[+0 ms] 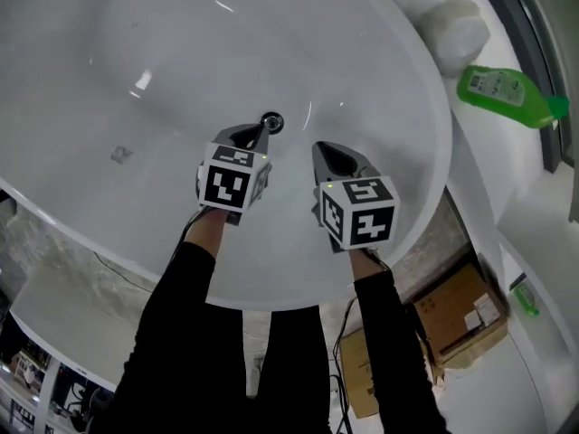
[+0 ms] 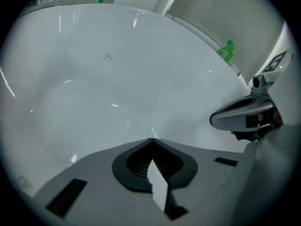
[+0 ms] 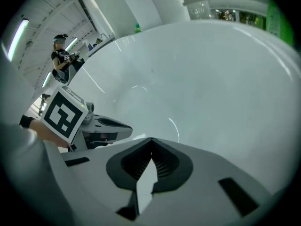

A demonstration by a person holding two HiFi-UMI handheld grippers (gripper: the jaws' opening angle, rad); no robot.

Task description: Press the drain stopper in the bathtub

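White and glossy, the bathtub [image 1: 109, 197] fills most of the head view, its rim curving round to a ledge at the far right where a green bottle [image 1: 511, 96] lies on its side. Down on the tub floor sits the drain stopper [image 1: 271, 121], a small dark metal round, roughly midway between the tub's side walls. The left tongs [image 1: 261, 133] reach toward it with their tip just beside the stopper's near edge; whether they touch it cannot be told. In the left gripper view their jaws meet at the tip with nothing between them. The right tongs [image 1: 322, 149] hover to the right of the stopper, a little apart from it and near the left pair; the right gripper view shows their jaws likewise closed and empty, over bare tub wall. Black sleeves [image 1: 181, 333] run back from both handles, and cardboard boxes [image 1: 457, 319] sit on the floor outside the tub's right rim.
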